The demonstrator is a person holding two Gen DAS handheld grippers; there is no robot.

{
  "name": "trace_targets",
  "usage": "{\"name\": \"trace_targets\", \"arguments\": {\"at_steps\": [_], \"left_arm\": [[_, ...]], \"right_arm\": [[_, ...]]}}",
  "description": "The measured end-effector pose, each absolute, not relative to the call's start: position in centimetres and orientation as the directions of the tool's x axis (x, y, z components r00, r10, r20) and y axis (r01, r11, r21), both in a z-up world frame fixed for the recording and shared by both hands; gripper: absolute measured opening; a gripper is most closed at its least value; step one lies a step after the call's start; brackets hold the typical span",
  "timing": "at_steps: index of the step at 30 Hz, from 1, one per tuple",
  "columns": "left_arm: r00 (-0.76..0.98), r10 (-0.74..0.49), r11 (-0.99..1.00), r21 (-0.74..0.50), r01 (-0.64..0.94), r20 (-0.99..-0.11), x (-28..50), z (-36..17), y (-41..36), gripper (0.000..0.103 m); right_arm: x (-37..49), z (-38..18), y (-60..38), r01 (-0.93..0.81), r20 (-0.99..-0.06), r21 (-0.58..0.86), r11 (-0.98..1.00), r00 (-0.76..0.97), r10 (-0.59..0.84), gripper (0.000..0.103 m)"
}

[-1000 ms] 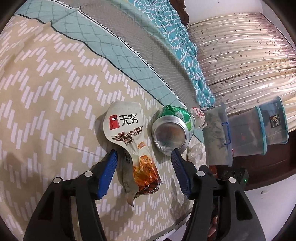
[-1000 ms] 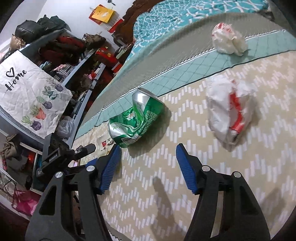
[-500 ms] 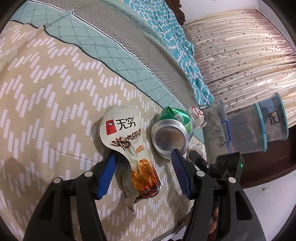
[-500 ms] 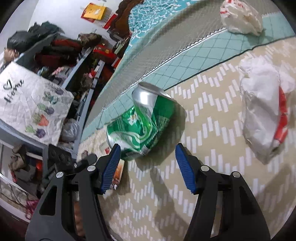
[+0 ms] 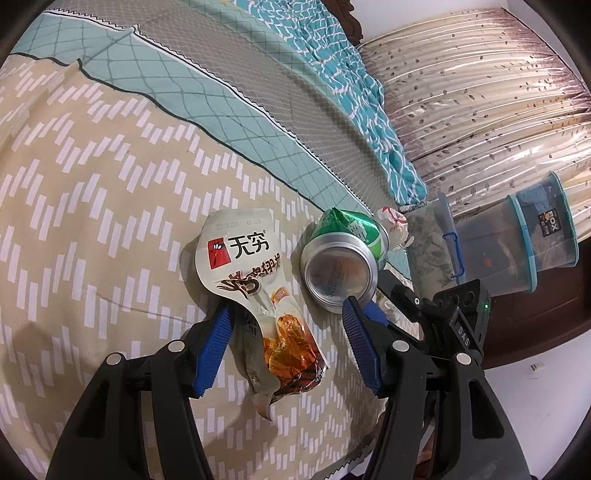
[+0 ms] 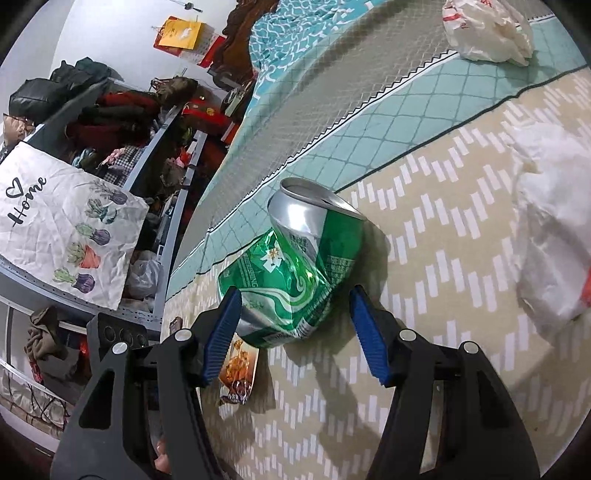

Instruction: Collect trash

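Observation:
A dented green can [image 6: 295, 269] lies on the patterned bed cover [image 6: 424, 369]; it also shows bottom-on in the left wrist view [image 5: 341, 273]. My right gripper [image 6: 293, 314] is open, its jaws on either side of the can's lower end, not touching. A torn snack wrapper [image 5: 251, 284] lies left of the can. My left gripper [image 5: 282, 317] is open, its jaws either side of the wrapper's lower half. The wrapper's tip shows in the right wrist view [image 6: 238, 373]. Crumpled white wrappers [image 6: 550, 229] lie to the right.
A white plastic bag [image 6: 484, 29] lies far back on the bed. Clear storage tubs [image 5: 509, 243] stand by the curtain beyond the bed edge. Cluttered shelves [image 6: 122, 155] with a cloth cover stand at the left. The bed edge runs close below both grippers.
My right gripper has moved forward toward the can, so its jaws now flank the can's end. My left gripper has edged forward over the wrapper. Both stay open.

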State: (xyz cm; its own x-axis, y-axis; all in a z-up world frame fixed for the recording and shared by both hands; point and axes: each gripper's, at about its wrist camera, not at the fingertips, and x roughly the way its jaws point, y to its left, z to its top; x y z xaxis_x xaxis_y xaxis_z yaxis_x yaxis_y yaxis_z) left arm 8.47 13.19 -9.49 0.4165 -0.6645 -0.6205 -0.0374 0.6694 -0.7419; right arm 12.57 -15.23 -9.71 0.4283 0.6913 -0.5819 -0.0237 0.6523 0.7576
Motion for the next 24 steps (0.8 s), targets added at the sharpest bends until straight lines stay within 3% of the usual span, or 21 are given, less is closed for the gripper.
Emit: {"name": "trace_targets", "arguments": {"at_steps": [6,14,16,18,20,24], "left_arm": [[0.417,-0.666,0.669,-0.743,-0.035,-0.619,8.4,-9.4,13.2,0.057],[0.422,-0.653,0.685,-0.728,-0.025,-0.629,8.1,-9.3,13.0,0.052],[0.422,-0.639,0.699,-0.714,-0.031,-0.643,8.1,-9.3,12.9,0.044],[0.408,-0.648,0.69,-0.723,-0.043,-0.643,8.1,-9.7,13.0,0.021],[0.402,-0.659,0.676,-0.735,-0.054,-0.636,8.1,-10.1,13.2,0.009],[0.43,-0.662,0.668,-0.744,-0.033,-0.614,7.8,-9.2,13.4,0.007]], "right_arm": [[13.6,-9.8,-14.6,-0.008,-0.586,0.757,0.654,0.434,0.684,0.055],[14.2,-10.7,-13.5,-0.021,-0.594,0.754,0.656,0.403,0.696,0.03],[13.9,-10.4,-13.4,-0.041,-0.59,0.752,0.658,0.403,0.7,0.028],[13.5,-9.5,-13.1,-0.078,-0.589,0.736,0.673,0.416,0.693,0.027],[13.0,-8.3,-12.9,-0.114,-0.584,0.72,0.685,0.435,0.685,0.022],[11.8,-6.3,-13.6,-0.169,-0.571,0.684,0.709,0.481,0.666,0.02]]}}
